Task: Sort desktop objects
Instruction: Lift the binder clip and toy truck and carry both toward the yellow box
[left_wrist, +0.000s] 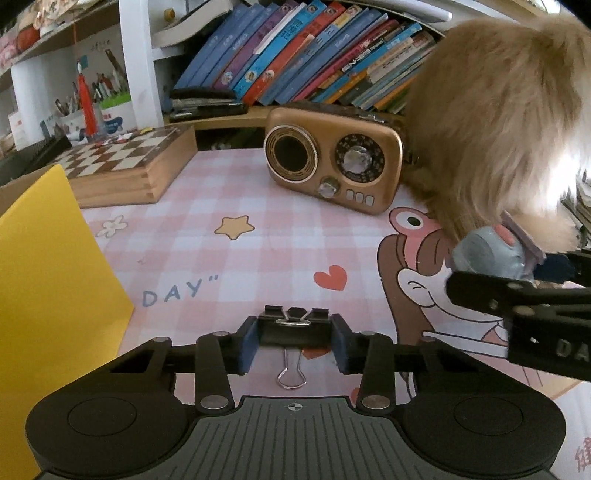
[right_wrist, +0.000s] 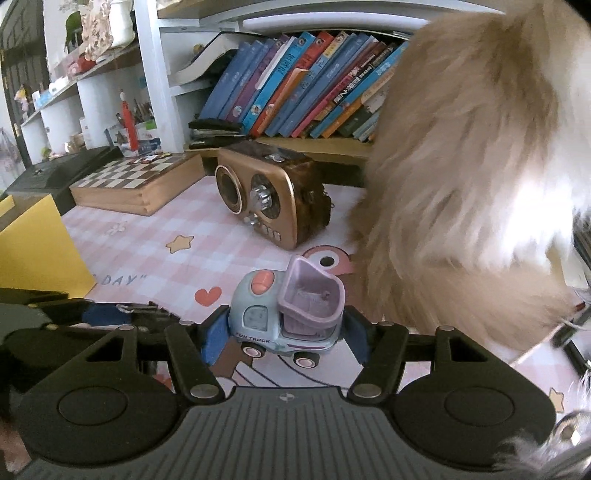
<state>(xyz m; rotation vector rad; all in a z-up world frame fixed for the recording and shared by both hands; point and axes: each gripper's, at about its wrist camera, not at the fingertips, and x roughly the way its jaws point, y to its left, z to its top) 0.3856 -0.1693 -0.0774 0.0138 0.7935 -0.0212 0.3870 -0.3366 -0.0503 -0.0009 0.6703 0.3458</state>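
My left gripper (left_wrist: 294, 341) is shut on a black binder clip (left_wrist: 293, 328), its wire handle hanging below, just above the pink checked mat (left_wrist: 207, 236). My right gripper (right_wrist: 284, 338) is shut on a blue and purple toy truck (right_wrist: 284, 314) marked FUN TRUCK, whose wheels are at the mat. The truck also shows in the left wrist view (left_wrist: 491, 254), held by the right gripper's fingers (left_wrist: 517, 291). The left gripper shows at the left edge of the right wrist view (right_wrist: 110, 314).
A yellow box (left_wrist: 48, 295) stands at the left. A gold retro radio (left_wrist: 332, 166) sits mid-mat, a wooden chessboard box (left_wrist: 125, 170) behind left, a row of books (left_wrist: 314, 55) on the shelf. A furry tan animal (left_wrist: 498, 129) fills the right side.
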